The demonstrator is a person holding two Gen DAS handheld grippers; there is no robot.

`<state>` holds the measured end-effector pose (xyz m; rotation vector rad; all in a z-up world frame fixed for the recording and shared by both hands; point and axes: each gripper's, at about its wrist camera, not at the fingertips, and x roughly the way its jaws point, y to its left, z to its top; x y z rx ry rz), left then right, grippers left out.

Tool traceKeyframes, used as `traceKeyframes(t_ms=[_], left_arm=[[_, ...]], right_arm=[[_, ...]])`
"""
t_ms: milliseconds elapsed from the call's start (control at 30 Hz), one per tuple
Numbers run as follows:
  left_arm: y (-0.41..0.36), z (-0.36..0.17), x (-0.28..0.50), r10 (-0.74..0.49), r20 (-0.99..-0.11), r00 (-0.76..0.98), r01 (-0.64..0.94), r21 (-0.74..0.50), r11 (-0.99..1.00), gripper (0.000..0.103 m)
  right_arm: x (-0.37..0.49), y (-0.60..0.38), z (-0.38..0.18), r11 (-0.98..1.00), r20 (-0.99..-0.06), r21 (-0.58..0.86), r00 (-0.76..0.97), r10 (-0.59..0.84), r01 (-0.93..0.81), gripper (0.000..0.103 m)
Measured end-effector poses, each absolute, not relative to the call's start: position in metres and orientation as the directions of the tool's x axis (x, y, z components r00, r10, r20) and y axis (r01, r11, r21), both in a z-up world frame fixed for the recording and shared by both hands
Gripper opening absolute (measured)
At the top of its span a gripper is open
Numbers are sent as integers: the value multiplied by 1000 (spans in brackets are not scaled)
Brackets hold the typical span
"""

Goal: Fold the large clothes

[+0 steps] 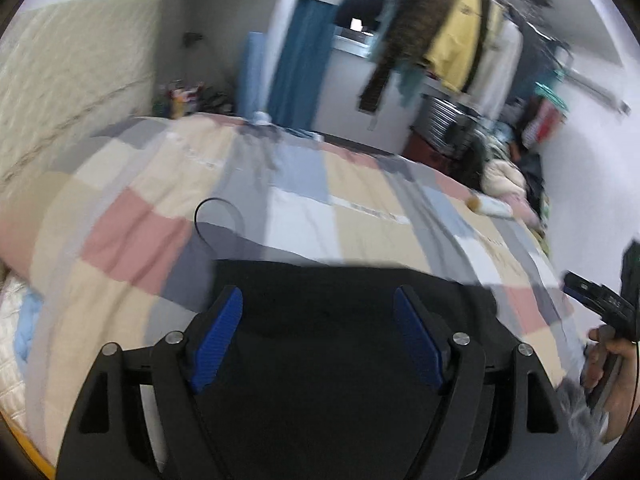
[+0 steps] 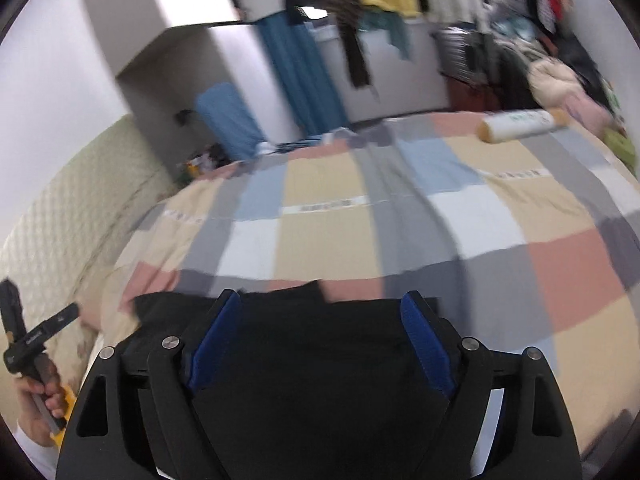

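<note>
While a black garment (image 1: 340, 320) lies spread on the near edge of a patchwork quilt (image 1: 360, 216), the left gripper (image 1: 318, 332) and the right gripper (image 2: 324, 340) hover over it — blue-padded fingers (image 2: 426, 344) spread wide on both, gripping nothing. Beyond the garment on the quilt, a black hanger hook (image 1: 218, 216) curls up; farther off, near the quilt's far corner, rests a white cylindrical bottle (image 2: 520, 123) — blurred.

Open stretch of patchwork bedspread (image 2: 328, 232) straight ahead of the fingers; only a white bottle (image 2: 520, 124) far ahead to the right, hanging clothes (image 1: 452, 40) beyond.
</note>
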<state>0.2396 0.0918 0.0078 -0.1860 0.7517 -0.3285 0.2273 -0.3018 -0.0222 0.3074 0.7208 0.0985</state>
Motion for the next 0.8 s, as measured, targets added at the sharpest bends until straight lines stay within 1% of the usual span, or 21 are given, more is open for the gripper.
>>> traceKeyframes(t_ms=[100, 267, 300, 400, 567, 800], left_arm=[[54, -18, 240, -373, -662, 650, 267, -260, 928, 78], [14, -55, 259, -333, -691, 641, 277, -196, 941, 78], [8, -64, 267, -307, -702, 642, 274, -165, 948, 78], [5, -83, 279, -271, -717, 642, 260, -130, 957, 78], [5, -100, 297, -251, -709, 659, 238, -120, 964, 78], [-6, -115, 317, -226, -716, 660, 230, -94, 969, 78]], right_arm=[[231, -254, -50, 956, -649, 289, 724, 234, -51, 82], [252, -195, -114, 982, -701, 175, 692, 172, -67, 83], [257, -187, -125, 989, -706, 129, 694, 141, -69, 87], [263, -177, -138, 997, -685, 57, 725, 76, -50, 94], [293, -186, -156, 997, -698, 80, 714, 59, -4, 103], [327, -194, -178, 996, -708, 94, 704, 63, 5, 103]])
